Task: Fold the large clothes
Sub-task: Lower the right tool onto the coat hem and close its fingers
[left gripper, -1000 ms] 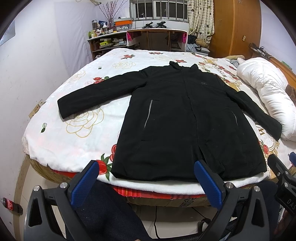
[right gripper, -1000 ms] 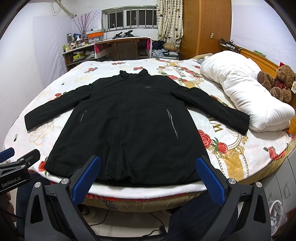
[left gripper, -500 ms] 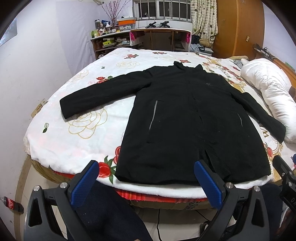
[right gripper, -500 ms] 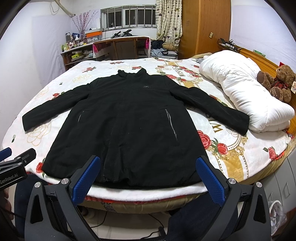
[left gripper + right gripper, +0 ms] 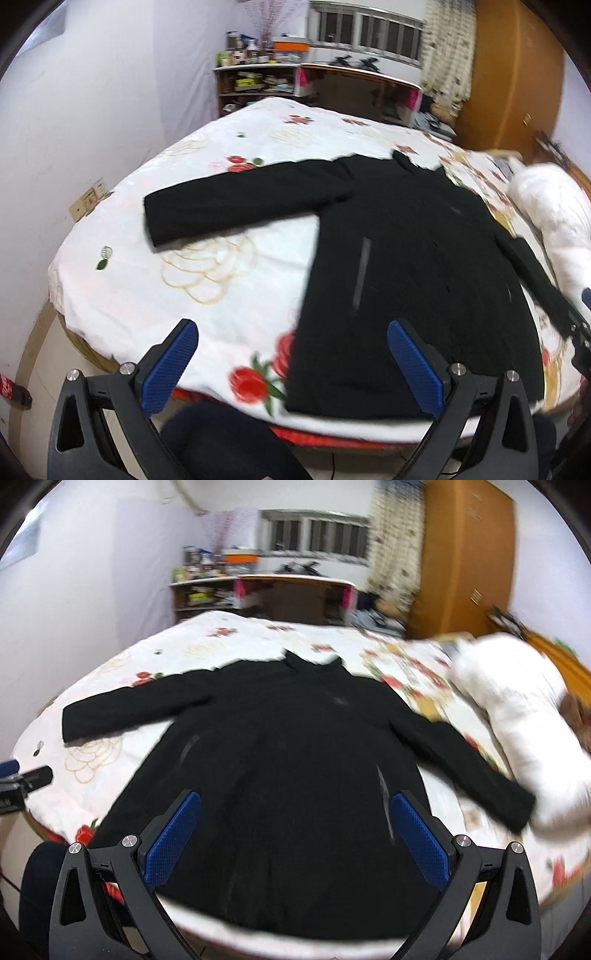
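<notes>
While the big black coat (image 5: 295, 775) lies flat on the flowery bed (image 5: 229, 280), I hold both my tools out over the near edge. No fold is made yet, I think. This looks like the very start.

My left gripper (image 5: 291, 358) has its blue pads wide apart, with nothing between them. My right gripper (image 5: 295, 834) is the same, wide apart and holding nothing.

In the right view, the coat fills the middle. Its collar (image 5: 314, 664) points to twelve o'clock. One sleeve (image 5: 136, 712) goes out to ten o'clock, and the other sleeve (image 5: 476, 768) goes out to three o'clock, close beside the white quilt (image 5: 524, 746). The bottom hem is at six o'clock, right under my pads.

Both pictures are blurry, so small things are hard to see.

Next, I think I must reach for a sleeve or a side edge, pinch the cloth, and bring it over the middle. The coat looks thick and heavy, so I should take a good bite of cloth or it may slip out.
</notes>
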A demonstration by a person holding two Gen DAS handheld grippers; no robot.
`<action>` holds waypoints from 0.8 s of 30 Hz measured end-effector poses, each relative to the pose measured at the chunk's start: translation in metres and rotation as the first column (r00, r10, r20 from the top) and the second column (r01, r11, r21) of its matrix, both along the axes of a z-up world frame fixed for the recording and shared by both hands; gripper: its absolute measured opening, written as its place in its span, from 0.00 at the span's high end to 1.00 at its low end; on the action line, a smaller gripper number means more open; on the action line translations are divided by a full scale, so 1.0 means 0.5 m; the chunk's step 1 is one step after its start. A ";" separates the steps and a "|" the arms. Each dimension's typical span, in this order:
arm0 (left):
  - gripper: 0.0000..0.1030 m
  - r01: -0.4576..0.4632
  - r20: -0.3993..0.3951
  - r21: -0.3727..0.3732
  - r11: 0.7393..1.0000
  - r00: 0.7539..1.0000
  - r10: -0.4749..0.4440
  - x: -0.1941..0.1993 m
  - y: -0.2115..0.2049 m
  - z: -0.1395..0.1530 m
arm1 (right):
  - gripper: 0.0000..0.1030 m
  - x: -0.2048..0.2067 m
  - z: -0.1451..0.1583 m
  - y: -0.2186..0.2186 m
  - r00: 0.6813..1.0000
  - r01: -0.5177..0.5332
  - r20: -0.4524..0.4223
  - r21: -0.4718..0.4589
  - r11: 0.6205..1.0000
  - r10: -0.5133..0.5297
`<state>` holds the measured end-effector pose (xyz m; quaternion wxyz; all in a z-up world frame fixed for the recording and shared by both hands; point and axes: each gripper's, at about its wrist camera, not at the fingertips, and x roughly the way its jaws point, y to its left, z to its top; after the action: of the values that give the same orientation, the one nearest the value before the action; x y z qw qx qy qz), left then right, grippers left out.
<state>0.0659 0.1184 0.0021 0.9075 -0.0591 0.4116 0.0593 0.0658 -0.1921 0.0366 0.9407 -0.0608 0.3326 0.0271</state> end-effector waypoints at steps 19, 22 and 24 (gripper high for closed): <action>0.00 -0.247 0.027 0.020 0.969 0.969 0.247 0.086 0.360 -0.026 | 0.00 0.328 -0.143 0.511 0.765 -0.644 -0.050 -0.066 0.762 0.642; 0.00 -0.275 0.020 0.032 0.961 0.961 0.274 0.086 0.392 -0.036 | 0.00 0.353 -0.190 0.607 0.700 -0.713 -0.070 -0.110 0.692 0.711; 0.00 -0.284 0.015 0.005 0.959 0.959 0.284 0.087 0.417 -0.047 | 0.00 0.367 -0.214 0.664 0.659 -0.751 -0.081 -0.127 0.648 0.748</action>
<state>0.1096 0.3267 -0.0212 0.8927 -0.1149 0.3924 0.1897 0.2492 0.1400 -0.0706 0.8346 -0.2624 0.2889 0.3888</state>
